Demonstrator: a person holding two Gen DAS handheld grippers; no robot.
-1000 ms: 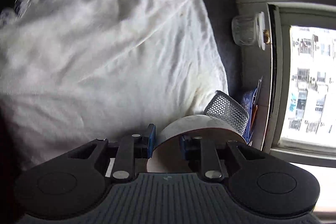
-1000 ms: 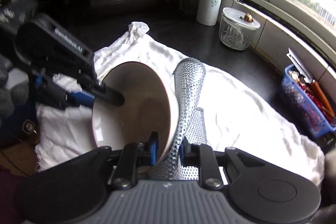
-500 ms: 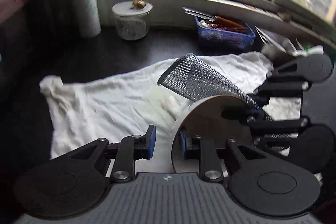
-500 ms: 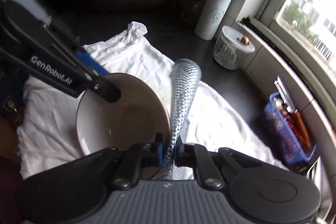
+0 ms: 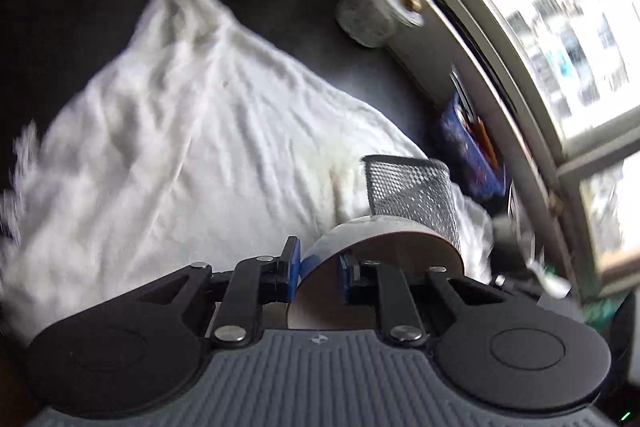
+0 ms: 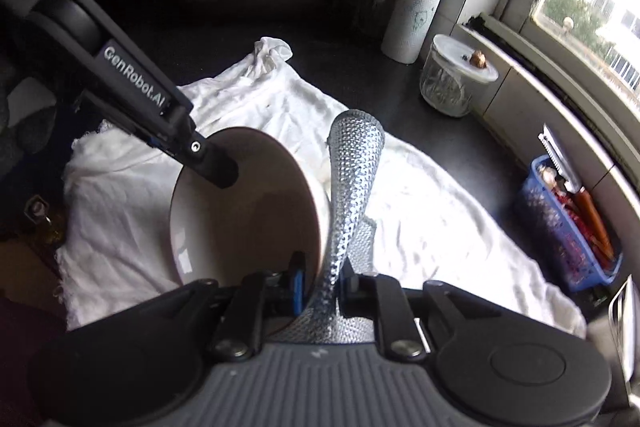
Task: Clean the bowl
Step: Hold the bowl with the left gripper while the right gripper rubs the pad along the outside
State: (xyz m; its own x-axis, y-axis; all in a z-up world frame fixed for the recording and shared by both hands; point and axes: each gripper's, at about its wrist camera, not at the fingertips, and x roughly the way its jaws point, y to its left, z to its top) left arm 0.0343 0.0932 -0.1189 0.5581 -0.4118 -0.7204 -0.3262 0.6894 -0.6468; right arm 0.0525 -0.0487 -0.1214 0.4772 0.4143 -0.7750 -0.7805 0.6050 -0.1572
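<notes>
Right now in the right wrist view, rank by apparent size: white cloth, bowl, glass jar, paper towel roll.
1. white cloth
2. bowl, though it is inflated by nearness to the camera
3. paper towel roll and glass jar: these look alike, so I would not rank them

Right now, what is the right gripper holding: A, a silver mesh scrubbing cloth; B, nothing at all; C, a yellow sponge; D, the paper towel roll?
A: in the right wrist view the right gripper is shut on the silver mesh scrubbing cloth, which stands up beside the bowl that the left gripper grips by its rim.
</notes>
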